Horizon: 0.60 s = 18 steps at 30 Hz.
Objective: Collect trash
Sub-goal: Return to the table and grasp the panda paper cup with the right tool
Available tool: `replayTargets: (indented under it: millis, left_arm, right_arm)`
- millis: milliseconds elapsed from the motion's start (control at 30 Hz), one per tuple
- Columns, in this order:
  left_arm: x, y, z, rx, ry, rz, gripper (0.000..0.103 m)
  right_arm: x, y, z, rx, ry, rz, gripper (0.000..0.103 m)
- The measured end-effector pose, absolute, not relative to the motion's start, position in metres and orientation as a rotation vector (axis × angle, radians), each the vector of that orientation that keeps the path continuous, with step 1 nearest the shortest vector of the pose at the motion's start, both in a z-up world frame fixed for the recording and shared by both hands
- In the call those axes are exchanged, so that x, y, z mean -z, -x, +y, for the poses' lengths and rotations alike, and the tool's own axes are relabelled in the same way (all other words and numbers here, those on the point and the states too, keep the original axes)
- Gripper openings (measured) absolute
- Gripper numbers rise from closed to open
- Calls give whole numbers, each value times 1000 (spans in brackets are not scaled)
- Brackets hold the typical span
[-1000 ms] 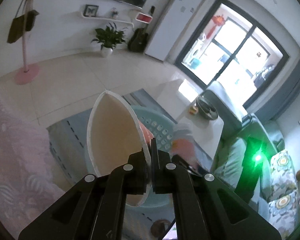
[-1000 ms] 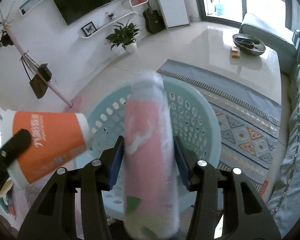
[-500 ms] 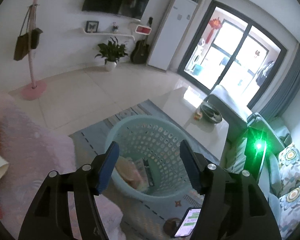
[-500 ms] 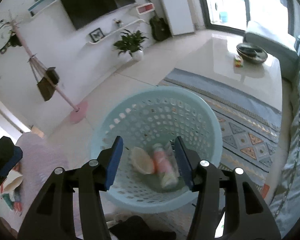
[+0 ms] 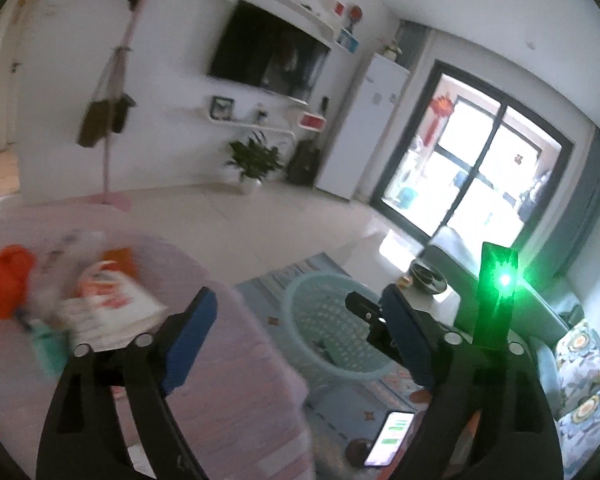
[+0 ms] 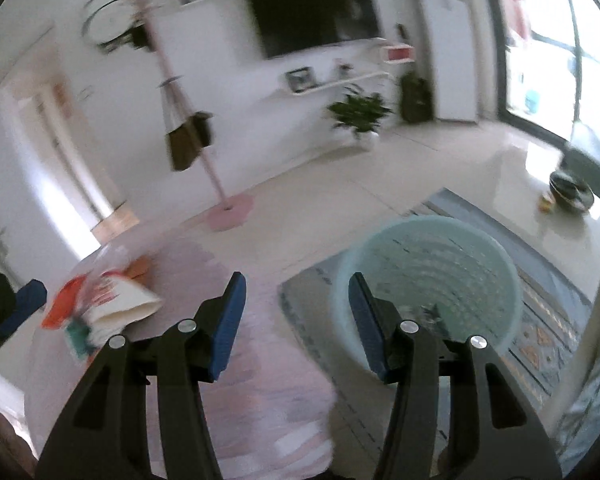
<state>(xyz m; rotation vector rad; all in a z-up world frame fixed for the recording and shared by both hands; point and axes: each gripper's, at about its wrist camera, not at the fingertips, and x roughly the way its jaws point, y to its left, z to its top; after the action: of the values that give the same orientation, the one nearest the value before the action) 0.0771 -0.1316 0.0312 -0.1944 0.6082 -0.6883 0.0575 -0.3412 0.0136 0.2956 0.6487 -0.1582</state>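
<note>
Your left gripper (image 5: 296, 316) jaws are opening on nothing; your right gripper (image 6: 296, 312) jaws stand spread, empty. Blurred paper cups (image 5: 108, 300) lie on the pink-clothed table (image 5: 228, 380); the round perforated plastic basket (image 6: 432, 236) sits on the patterned rug (image 6: 548, 320).

Basket (image 6: 496, 248): perforated pale plastic. Floor (image 6: 340, 208): glossy tile. Tablecloth (image 5: 236, 392): matt pink cloth. Rug (image 6: 548, 332): woven, patterned.

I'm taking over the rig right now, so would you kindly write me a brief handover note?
Left gripper: jaws opening, nothing between them.
Right gripper: open, empty.
Pale blue perforated plastic basket stands on the patterned rug; its contents are too blurred to tell.
Left to do: a blurred pile of orange-and-white paper cups and wrappers lies on the pink-covered table. Collect it next, probably the nearest cup.
</note>
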Motion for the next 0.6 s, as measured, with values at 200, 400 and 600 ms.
replayTargets:
  millis: [200,400,600]
  left_arm:
    - [-25,-54,-56,555,121,580,92]
    - [14,-57,-12,588,39,732,95]
    - [48,-60,-10,674,-8,833,95]
  right_arm:
    - [-19,-65,-273,73,-169,658,50]
    - [-8,-79,-220,-33,-114,682,53]
    - [6,-91,-201,-101,-75,698,65]
